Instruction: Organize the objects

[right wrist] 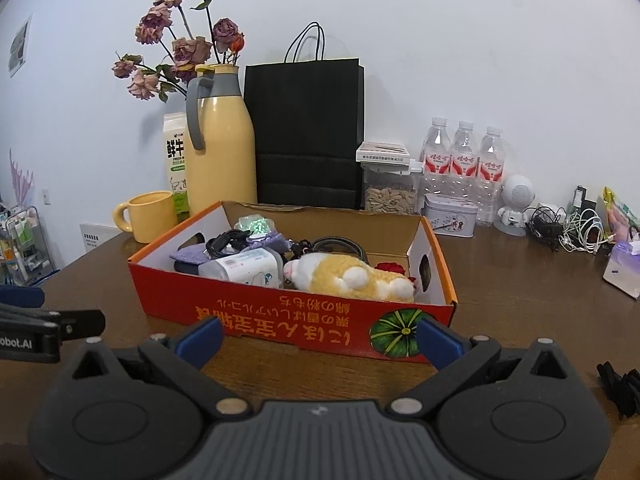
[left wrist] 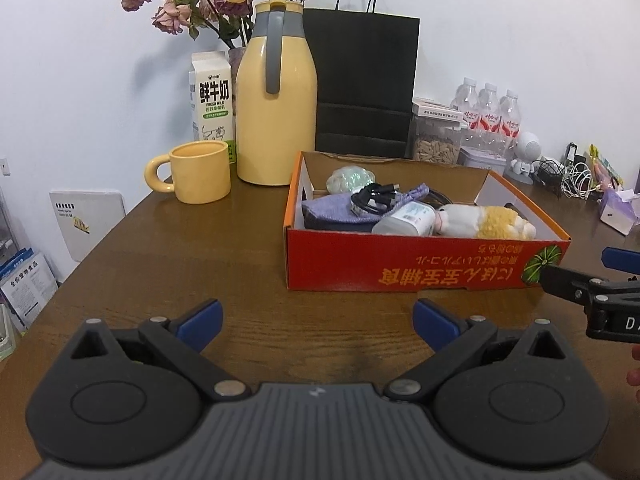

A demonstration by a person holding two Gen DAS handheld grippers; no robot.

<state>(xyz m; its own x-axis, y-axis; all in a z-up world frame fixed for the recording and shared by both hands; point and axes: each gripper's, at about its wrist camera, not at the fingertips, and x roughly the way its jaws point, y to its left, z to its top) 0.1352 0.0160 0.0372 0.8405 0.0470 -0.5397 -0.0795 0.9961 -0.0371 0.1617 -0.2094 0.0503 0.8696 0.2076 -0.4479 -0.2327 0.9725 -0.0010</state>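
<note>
Domestic room, lived-in table against a plain wall.
Held dried roses (right wrist: 180, 52), thermos jug (left wrist: 276, 92), milk carton (left wrist: 211, 100), mug (left wrist: 198, 170), water bottles (right wrist: 464, 156), charger cables (right wrist: 568, 232).

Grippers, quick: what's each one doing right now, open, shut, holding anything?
Left gripper: open, holding nothing, over bare table.
Right gripper: open, holding nothing, just short of the red box.

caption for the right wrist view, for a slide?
Right gripper, jaws open and empty, faces a red box holding a plush toy, a white bottle and cables on a wooden table.
</note>
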